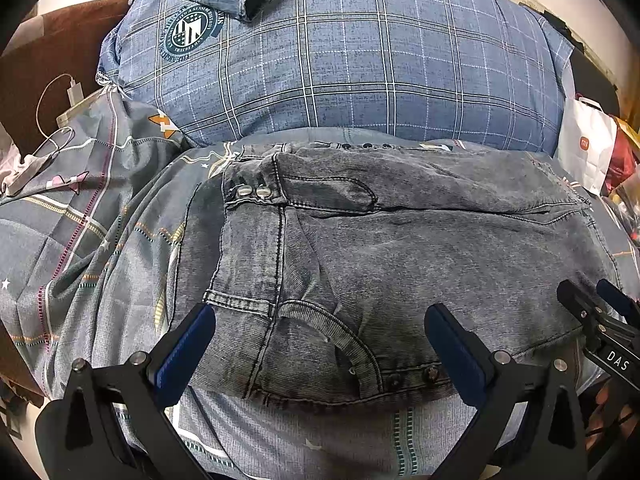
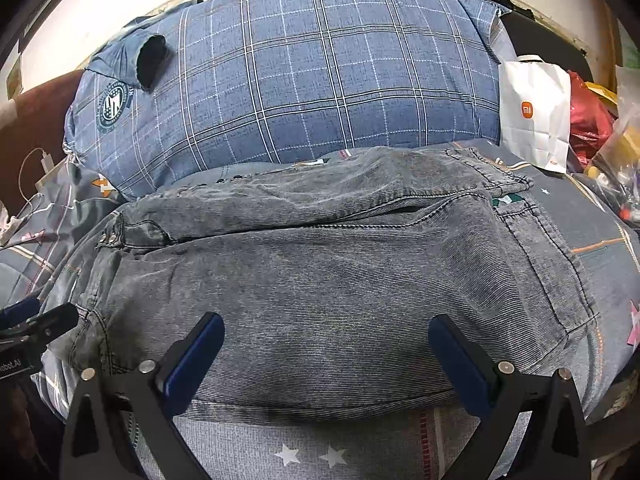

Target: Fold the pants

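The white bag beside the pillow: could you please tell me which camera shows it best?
The right wrist view: the white bag stands whole, its orange logo plain, beside the pillow. The left wrist view squeezes the bag against its right edge, small and warped.

Grey pants, folded up on the bed

The washed grey denim pants [image 1: 400, 248] lie in a compact folded bundle, layers stacked flat. Waistband with two metal snaps sits at the left end, a curved front pocket faces up near the front edge, and a hemmed edge pokes out at far right.
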`<act>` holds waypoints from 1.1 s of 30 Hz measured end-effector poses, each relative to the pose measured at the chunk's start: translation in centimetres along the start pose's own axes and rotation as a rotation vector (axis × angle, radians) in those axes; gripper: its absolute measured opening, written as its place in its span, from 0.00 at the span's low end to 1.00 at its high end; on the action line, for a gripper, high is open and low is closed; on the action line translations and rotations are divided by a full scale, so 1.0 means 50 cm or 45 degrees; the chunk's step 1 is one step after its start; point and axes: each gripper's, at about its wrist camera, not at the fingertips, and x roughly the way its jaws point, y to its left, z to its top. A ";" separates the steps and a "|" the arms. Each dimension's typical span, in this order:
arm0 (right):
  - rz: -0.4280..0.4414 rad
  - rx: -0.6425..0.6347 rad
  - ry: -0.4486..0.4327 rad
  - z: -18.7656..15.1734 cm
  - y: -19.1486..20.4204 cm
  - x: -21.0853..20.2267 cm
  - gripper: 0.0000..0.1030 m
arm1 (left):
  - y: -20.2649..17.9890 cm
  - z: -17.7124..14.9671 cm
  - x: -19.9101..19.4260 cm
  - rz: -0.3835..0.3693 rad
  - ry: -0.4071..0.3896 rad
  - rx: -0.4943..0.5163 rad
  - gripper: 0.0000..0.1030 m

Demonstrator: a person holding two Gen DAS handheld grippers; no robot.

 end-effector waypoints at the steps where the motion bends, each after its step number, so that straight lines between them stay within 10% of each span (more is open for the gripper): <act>1: -0.001 0.000 -0.001 0.000 0.000 0.000 1.00 | 0.000 0.000 -0.001 0.001 0.000 0.000 1.00; 26: 0.006 0.007 0.003 0.000 -0.002 0.001 1.00 | 0.011 0.005 -0.003 -0.037 0.019 -0.008 1.00; 33: 0.295 0.043 0.080 0.108 -0.076 -0.008 1.00 | 0.142 0.099 0.051 -0.181 0.147 -0.174 1.00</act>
